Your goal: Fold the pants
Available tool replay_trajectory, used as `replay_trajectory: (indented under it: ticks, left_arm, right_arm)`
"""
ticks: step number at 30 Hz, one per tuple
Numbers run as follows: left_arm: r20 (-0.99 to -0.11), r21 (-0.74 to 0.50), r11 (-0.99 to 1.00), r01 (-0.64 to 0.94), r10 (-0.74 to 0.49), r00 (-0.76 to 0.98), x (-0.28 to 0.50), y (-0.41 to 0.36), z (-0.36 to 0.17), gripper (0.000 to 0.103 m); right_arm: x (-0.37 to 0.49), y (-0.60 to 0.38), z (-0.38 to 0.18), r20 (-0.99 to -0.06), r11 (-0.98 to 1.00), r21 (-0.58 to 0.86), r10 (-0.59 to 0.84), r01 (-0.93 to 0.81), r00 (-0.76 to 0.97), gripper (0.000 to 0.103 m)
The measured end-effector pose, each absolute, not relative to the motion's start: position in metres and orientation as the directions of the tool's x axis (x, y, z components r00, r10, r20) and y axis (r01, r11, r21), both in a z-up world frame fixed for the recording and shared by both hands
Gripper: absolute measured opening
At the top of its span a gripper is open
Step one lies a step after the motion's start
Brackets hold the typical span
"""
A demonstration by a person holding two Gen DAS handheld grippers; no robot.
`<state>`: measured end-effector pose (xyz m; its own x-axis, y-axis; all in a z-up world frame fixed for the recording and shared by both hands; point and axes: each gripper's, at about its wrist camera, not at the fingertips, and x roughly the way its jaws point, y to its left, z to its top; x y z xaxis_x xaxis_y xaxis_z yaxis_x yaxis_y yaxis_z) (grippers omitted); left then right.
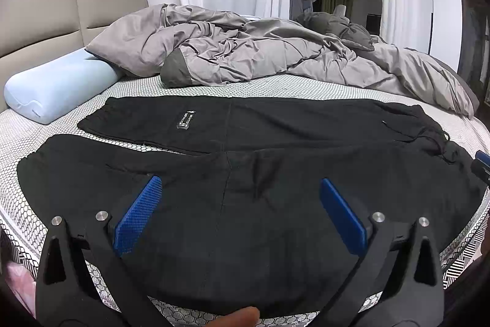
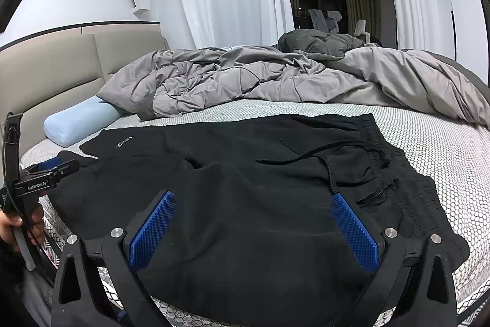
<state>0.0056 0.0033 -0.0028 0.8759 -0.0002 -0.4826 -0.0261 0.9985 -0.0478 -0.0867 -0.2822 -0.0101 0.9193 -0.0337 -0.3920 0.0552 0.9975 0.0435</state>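
Observation:
Black pants [image 1: 245, 173] lie spread flat across the near side of the bed, legs running left, waistband with drawstring [image 2: 376, 173] to the right. A small black label [image 1: 186, 119] marks the far leg. My left gripper [image 1: 240, 184] hovers open above the near leg, its blue pads wide apart and holding nothing. My right gripper [image 2: 252, 199] is open too, over the hip area near the waistband. The left gripper [image 2: 49, 170] also appears in the right wrist view, held by a hand at the left edge.
A rumpled grey duvet [image 1: 260, 54] fills the far half of the bed. A light blue pillow [image 1: 58, 88] lies at the left by the beige headboard [image 1: 39, 20]. The honeycomb-patterned mattress cover [image 2: 428, 149] shows around the pants. White curtains hang behind.

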Motion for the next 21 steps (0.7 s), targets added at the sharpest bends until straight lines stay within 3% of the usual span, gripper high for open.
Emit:
replay_trajectory:
  ticks: [21]
  left_arm:
    - [-0.483, -0.046, 0.999, -0.027, 0.001, 0.876, 0.0057, 0.0030, -0.0025, 0.103]
  right_arm:
    - [-0.0871, -0.2842, -0.0102, -0.390, 0.996, 0.048, -0.045, 0.070, 0.920, 0.103]
